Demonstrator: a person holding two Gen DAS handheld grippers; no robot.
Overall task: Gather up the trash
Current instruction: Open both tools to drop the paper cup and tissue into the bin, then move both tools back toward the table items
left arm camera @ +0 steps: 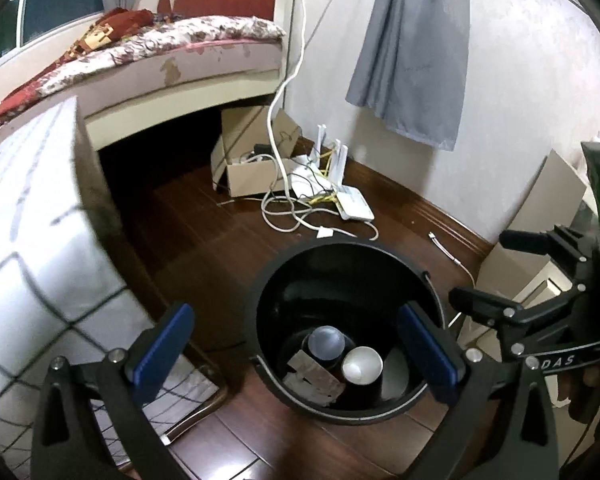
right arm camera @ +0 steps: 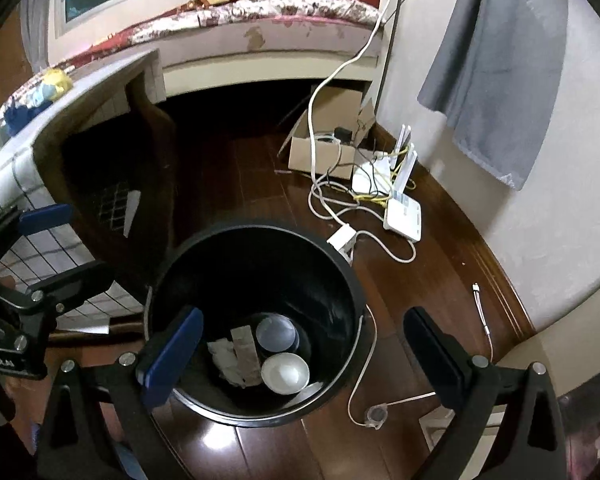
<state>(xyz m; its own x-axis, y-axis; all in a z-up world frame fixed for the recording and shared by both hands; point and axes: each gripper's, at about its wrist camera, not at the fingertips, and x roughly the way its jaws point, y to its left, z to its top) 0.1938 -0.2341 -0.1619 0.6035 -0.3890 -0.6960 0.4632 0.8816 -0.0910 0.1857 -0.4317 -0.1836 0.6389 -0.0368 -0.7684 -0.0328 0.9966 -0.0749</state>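
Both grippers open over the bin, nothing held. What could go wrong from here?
1. The black round plastic bin stands among loose white cables; a low sweep of the open right gripper could snag one.
2. The open left gripper hangs beside the right gripper's frame, so the two could knock together.
3. Colourful items on the white grid-patterned table may be trash not yet collected; that is unclear.

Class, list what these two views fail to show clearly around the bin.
1. Bin floor, left view: partly hidden by cups and cardboard.
2. Space under the bed, right view: too dark.
3. Box contents, left view: hidden by its walls and cables.
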